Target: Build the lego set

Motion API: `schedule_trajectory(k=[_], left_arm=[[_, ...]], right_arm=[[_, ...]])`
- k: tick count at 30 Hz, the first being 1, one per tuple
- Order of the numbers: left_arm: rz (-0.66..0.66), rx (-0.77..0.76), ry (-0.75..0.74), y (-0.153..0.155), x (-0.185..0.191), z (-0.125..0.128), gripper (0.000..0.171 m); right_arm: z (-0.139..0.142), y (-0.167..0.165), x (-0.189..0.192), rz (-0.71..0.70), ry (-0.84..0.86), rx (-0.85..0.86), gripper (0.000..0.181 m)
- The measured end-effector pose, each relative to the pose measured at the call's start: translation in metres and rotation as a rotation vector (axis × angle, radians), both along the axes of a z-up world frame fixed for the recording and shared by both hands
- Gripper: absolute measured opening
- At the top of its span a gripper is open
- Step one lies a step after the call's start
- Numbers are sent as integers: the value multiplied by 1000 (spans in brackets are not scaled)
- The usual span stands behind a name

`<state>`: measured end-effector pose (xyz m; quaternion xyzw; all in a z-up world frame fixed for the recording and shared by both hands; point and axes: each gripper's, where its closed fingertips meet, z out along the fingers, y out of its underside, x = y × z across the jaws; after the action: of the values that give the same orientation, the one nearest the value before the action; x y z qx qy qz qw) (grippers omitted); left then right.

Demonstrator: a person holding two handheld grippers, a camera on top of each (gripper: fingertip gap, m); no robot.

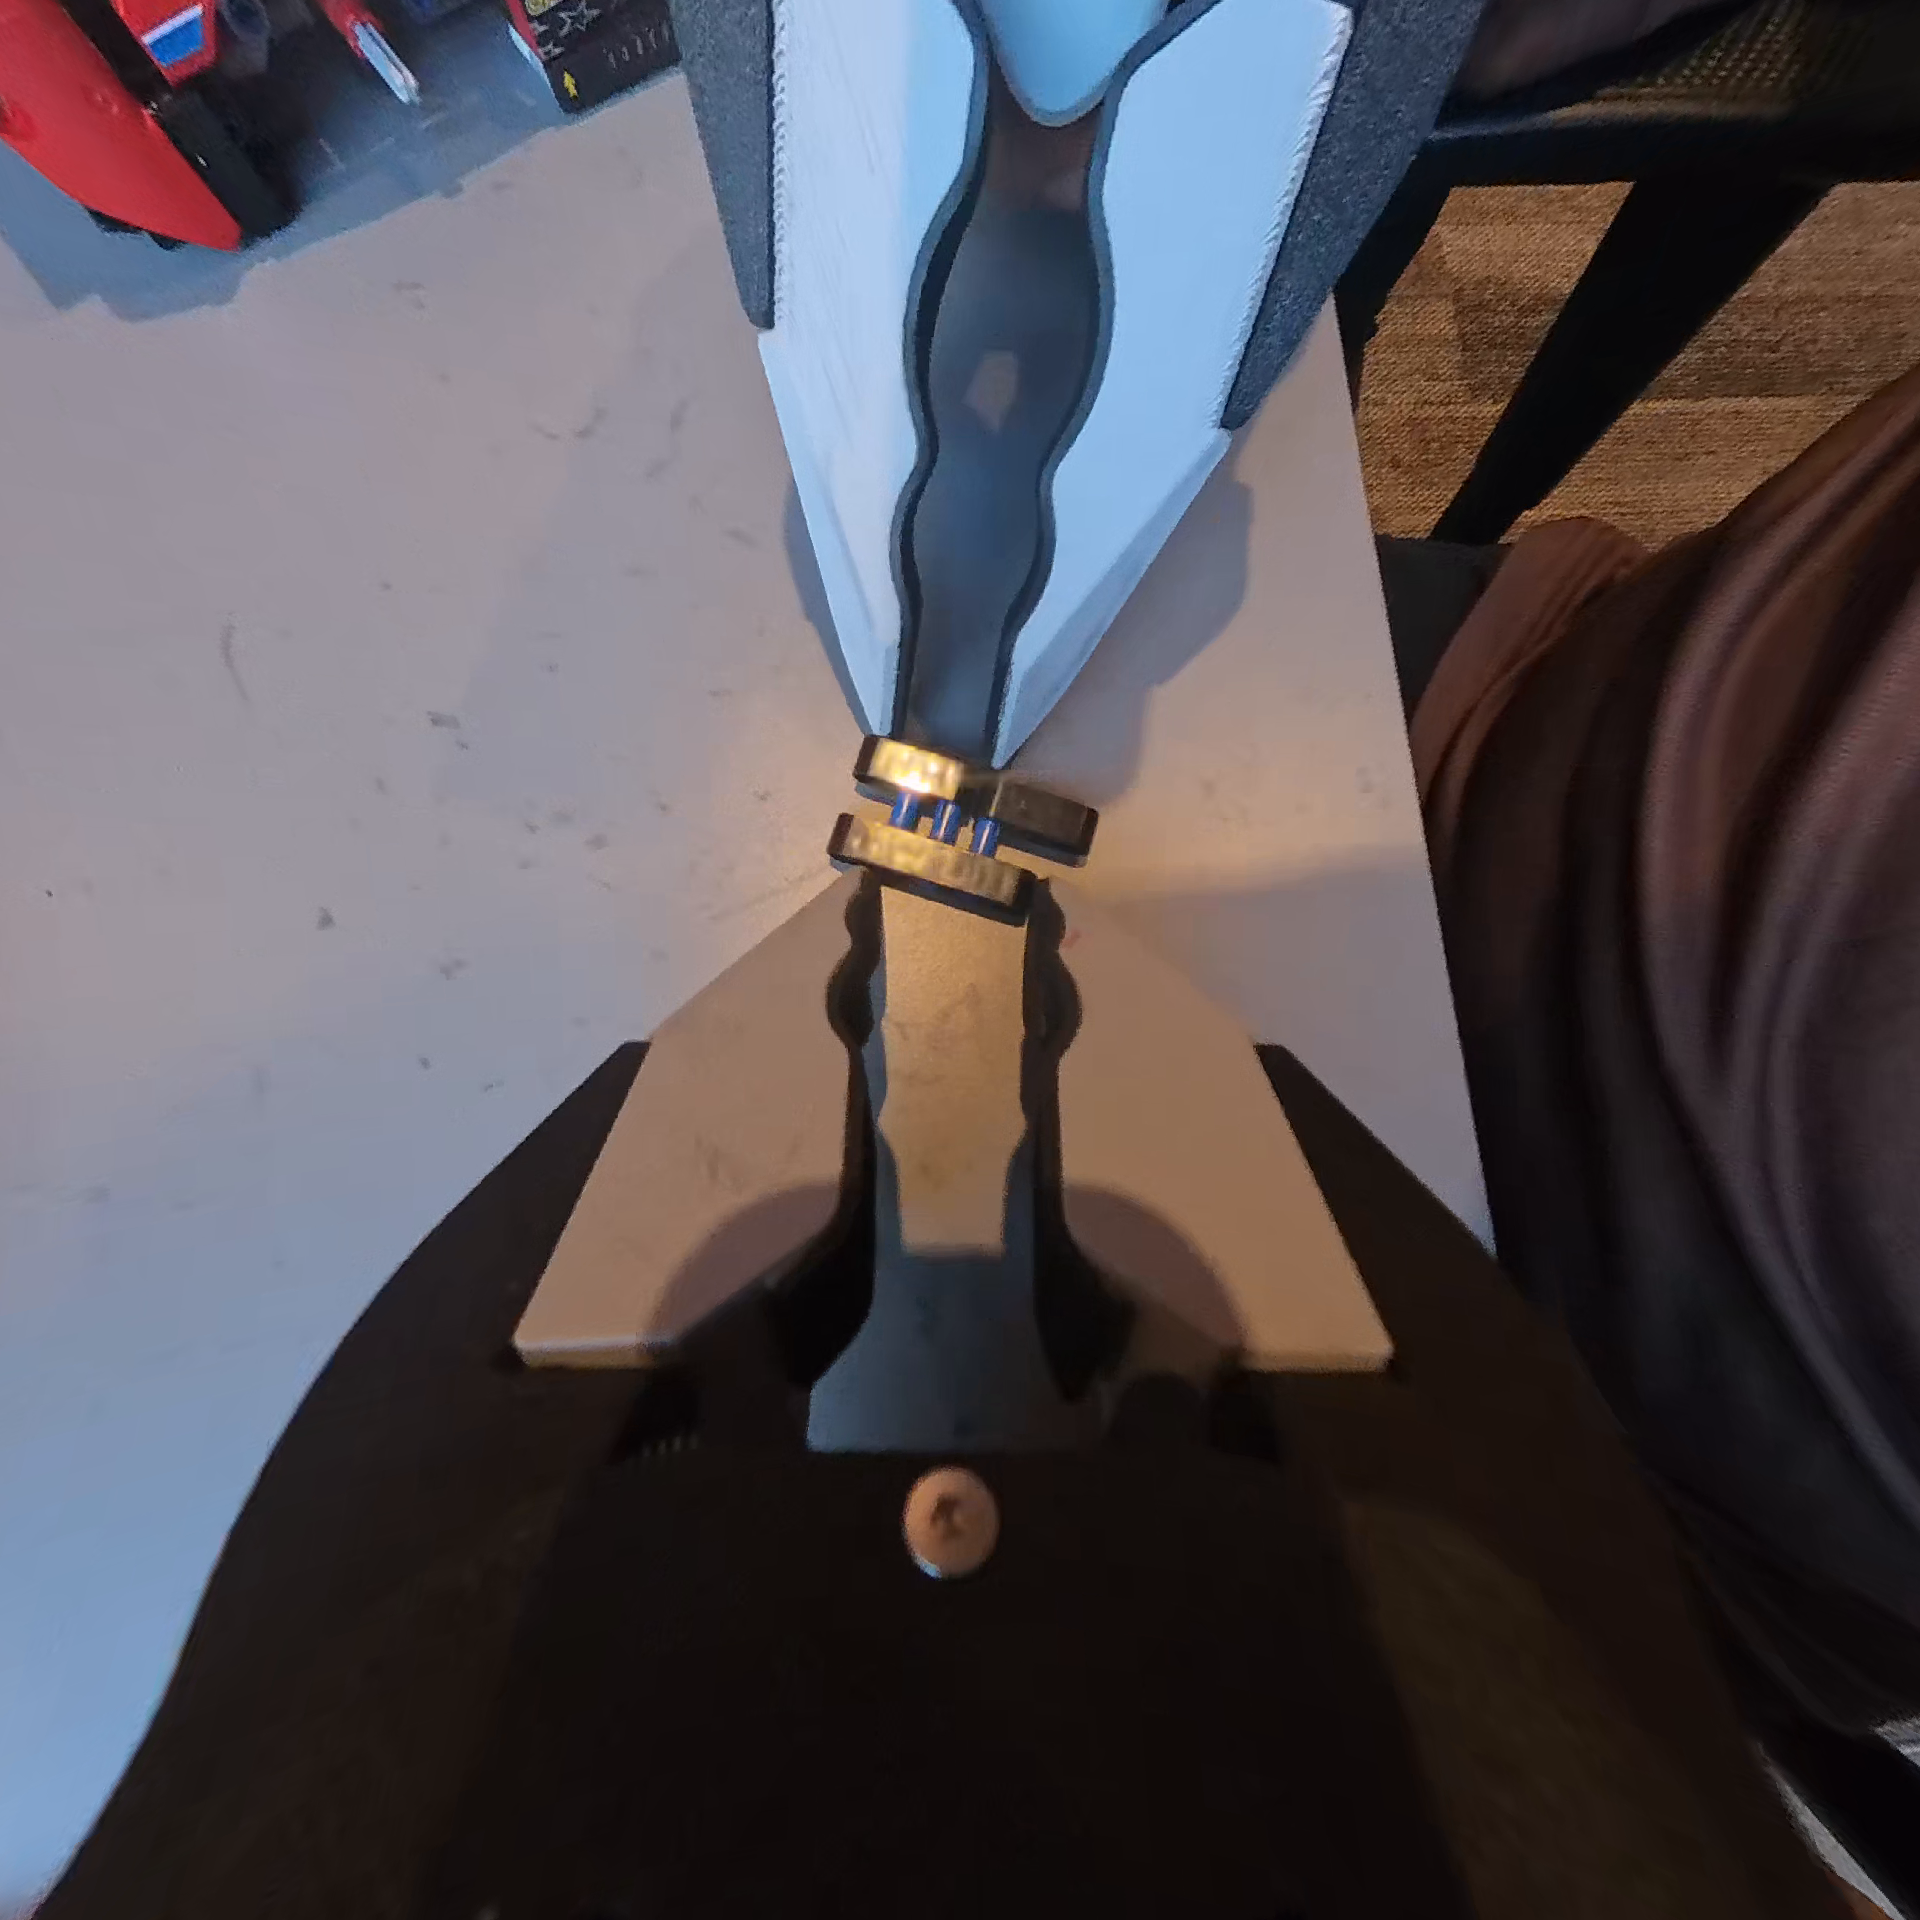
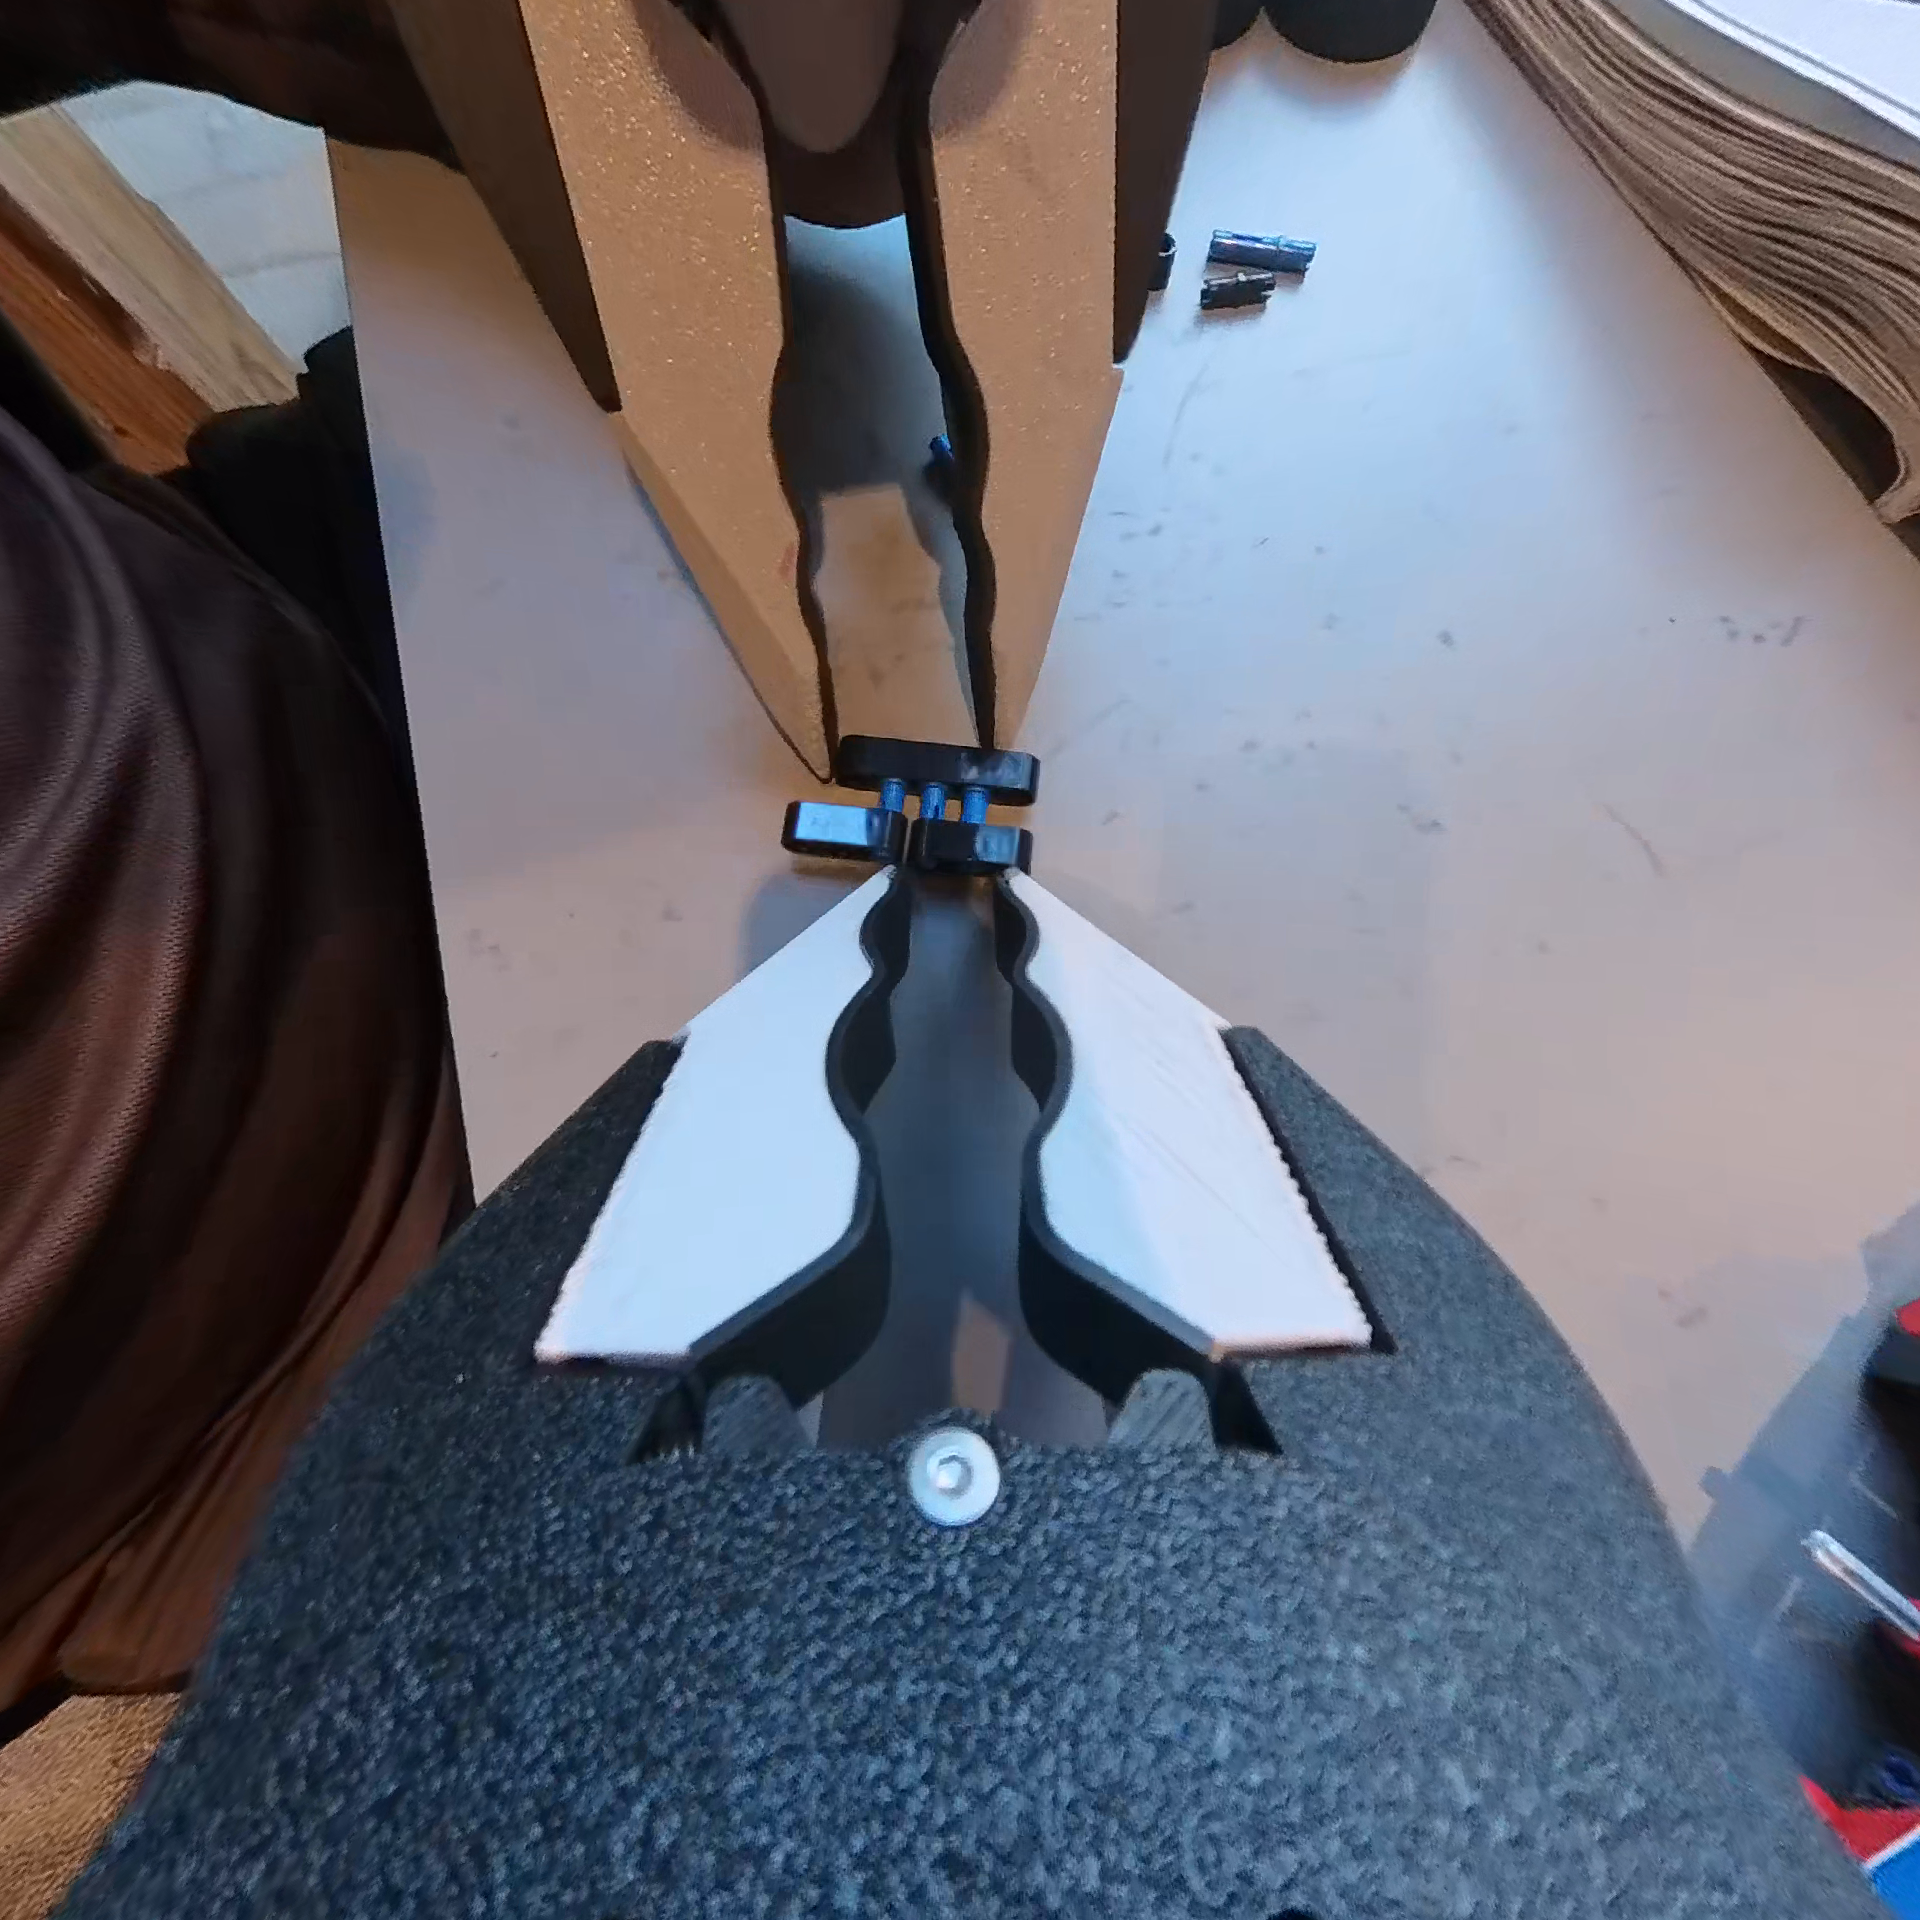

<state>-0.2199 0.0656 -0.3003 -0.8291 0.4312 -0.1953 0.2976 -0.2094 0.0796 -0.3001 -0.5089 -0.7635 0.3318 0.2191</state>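
- Left gripper (image 1: 951, 896): jaws closed on a black beam (image 1: 930, 868), held at its flat sides just above the pale surface (image 1: 364, 675).
- Right gripper (image 2: 945, 871): white-faced, opposite the left, tips meeting nose to nose; jaws clamped on a second black piece (image 2: 971, 847).
- Three blue pins (image 1: 943, 821) bridging the two black pieces, with a narrow gap between the pieces; pins visible in that gap.
- Another short black piece (image 2: 842, 828) just beside the right gripper's piece, on the same side of the pins; whether joined to it cannot be told.
- Assembly held close to the surface edge, near a person's dark sleeve (image 2: 156, 831).
- Loose dark pins (image 2: 1252, 270) lying on the surface, well apart from the assembly.
- Red model parts (image 1: 114, 135) at the far corner of the surface.
- Stack of brown paper (image 2: 1714, 239) along one side.
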Motion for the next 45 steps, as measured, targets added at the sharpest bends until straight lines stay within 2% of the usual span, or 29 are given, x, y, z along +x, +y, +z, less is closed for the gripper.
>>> schedule_trajectory(k=[12, 14, 17, 22, 24, 28, 30, 32, 35, 38, 41, 45], left_arm=[[-8, -3, -27, 1, -1, 0, 24], [-18, -7, -17, 2, -2, 0, 20], [16, -58, -20, 8, -7, 0, 12], [97, -66, -16, 9, -17, 5, 24], [143, -84, -14, 6, -16, 7, 41], [203, -106, -66, 6, 3, 11, 55], [231, -106, -26, 9, 6, 5, 51], [258, -74, 27, 17, 4, 1, 46], [236, -57, 113, 19, -1, -2, 33], [110, -52, 155, 6, 2, -2, 22], [44, -64, 147, -2, 0, -2, 22], [9, -71, 93, -6, 2, -1, 23]], right_arm=[[1, 9, -1, -34, 6, 4, 16], [-1, 8, -1, -25, -2, 9, 18], [-1, 2, 1, -4, -2, 28, 9], [0, -4, 5, 14, 9, 83, 8], [4, 8, 4, -22, 33, 116, 17], [16, 21, -3, -78, 74, 9, 35], [12, 16, -4, -56, 48, -32, 42], [1, 9, -3, -14, 4, -1, 42], [1, -5, 0, 46, 7, 47, 25], [-1, -20, 8, 119, -7, 66, 9], [0, -15, 7, 95, 8, 99, 17], [1, -12, 0, 63, 11, 55, 35]])
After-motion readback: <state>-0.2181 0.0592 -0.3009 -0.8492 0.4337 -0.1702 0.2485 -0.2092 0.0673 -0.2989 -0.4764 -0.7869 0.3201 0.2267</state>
